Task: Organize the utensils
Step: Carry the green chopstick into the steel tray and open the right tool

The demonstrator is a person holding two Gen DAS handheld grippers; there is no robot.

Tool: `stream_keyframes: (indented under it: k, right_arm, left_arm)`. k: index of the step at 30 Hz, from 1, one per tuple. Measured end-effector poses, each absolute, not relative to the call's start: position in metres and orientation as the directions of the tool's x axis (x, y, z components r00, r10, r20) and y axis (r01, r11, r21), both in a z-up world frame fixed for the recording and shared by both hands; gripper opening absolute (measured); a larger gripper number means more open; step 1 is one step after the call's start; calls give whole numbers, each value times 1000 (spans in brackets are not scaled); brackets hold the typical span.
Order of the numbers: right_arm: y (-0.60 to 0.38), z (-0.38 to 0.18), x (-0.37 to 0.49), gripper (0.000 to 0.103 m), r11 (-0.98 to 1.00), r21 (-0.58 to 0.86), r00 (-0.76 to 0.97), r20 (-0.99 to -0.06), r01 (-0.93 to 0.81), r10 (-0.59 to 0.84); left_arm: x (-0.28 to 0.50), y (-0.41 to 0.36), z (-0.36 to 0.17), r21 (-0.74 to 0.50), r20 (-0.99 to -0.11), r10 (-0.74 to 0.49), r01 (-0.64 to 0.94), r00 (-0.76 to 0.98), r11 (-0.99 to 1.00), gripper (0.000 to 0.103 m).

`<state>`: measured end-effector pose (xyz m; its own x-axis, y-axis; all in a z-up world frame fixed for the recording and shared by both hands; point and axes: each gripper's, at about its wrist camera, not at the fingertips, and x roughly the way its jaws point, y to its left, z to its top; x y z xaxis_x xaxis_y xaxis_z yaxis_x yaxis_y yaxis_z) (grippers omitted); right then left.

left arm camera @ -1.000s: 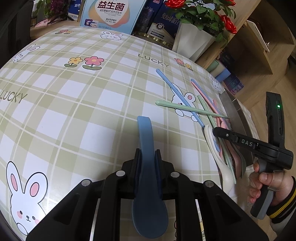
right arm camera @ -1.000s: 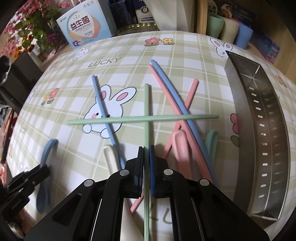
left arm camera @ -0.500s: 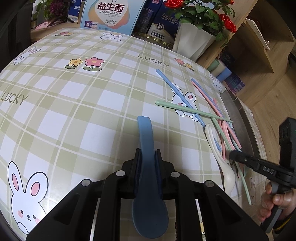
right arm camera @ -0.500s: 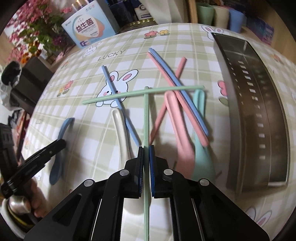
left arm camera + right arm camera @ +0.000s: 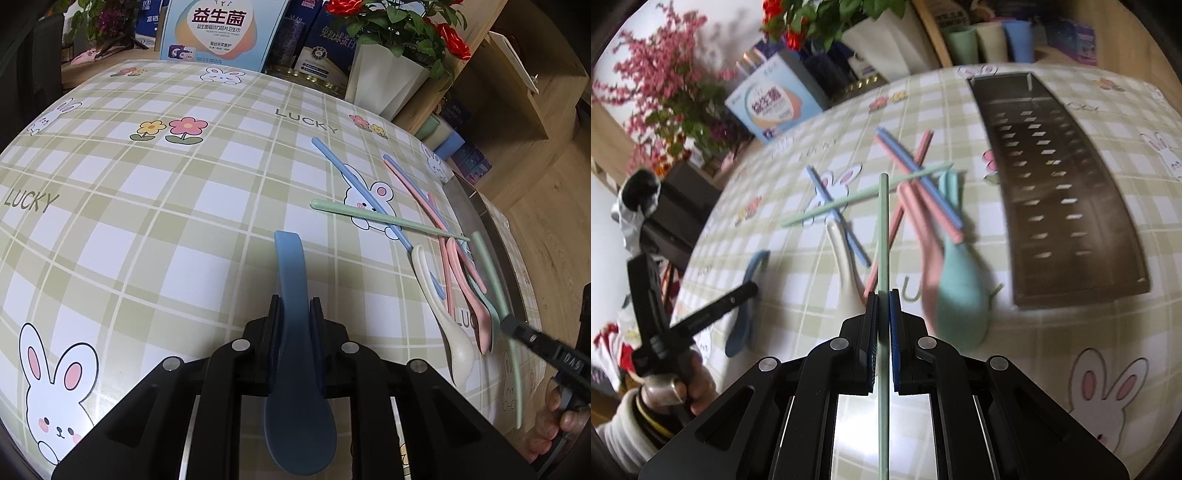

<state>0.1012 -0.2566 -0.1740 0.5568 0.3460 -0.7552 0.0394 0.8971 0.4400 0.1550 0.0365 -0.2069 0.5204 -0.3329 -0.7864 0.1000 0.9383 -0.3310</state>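
In the left wrist view my left gripper (image 5: 295, 306) is shut on a blue spoon (image 5: 290, 266), handle pointing ahead and bowl back toward the camera. My right gripper (image 5: 883, 295) is shut on a green chopstick (image 5: 883, 236), held clear above the cloth. Beyond it lies a loose pile: a white spoon (image 5: 846, 266), a pink spoon (image 5: 919, 221), a green spoon (image 5: 960, 291), a second green chopstick (image 5: 849, 201), plus blue and pink chopsticks. From the left wrist view the right gripper (image 5: 511, 326) shows at the right edge with the green chopstick (image 5: 491, 273).
A long perforated metal tray (image 5: 1056, 184) lies on the checked bunny tablecloth (image 5: 147, 221) right of the pile. A white flower pot (image 5: 384, 81), boxes and cups stand along the far edge. A person's hand (image 5: 690, 384) grips the left tool.
My right gripper drew back toward the table's near edge and rose a little, rolling, carrying the green chopstick out of the pile. The left gripper with the blue spoon stayed still.
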Motion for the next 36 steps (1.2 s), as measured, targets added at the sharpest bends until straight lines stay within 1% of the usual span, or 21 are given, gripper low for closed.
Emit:
stream_keyframes:
  k: [5, 7, 11, 13, 18, 24, 32, 36]
  right_arm:
    - [-294, -152, 115, 6, 912, 403, 622, -734, 73, 274]
    - [-313, -146, 128, 6, 929, 359, 637, -738, 92, 222]
    - [-338, -151, 159, 6, 956, 260, 636, -762, 134, 119]
    - [-348, -159, 174, 6, 954, 253, 626, -774, 163, 98]
    - [-362, -182, 198, 6, 922, 317, 599, -791, 221, 128]
    - [-359, -199, 209, 6, 898, 360, 581, -799, 252, 157]
    - [-356, -210, 205, 6, 876, 397, 556, -808, 273, 194]
    - [-353, -211, 203, 7, 881, 389, 544, -816, 270, 193]
  left_arm:
    - [155, 34, -206, -317, -790, -322, 103, 521, 943, 15]
    - [155, 33, -206, -314, -791, -320, 103, 522, 944, 15]
    - [155, 32, -206, -308, -793, -313, 101, 523, 946, 15]
    - [155, 33, -206, -307, -794, -313, 100, 522, 946, 15]
    - [155, 31, -206, -299, -797, -308, 104, 520, 949, 15]
    - [155, 30, -206, -292, -799, -303, 106, 519, 951, 16]
    - [155, 30, -206, -286, -801, -299, 108, 519, 952, 16]
    - [155, 30, -206, -287, -800, -300, 107, 519, 952, 16]
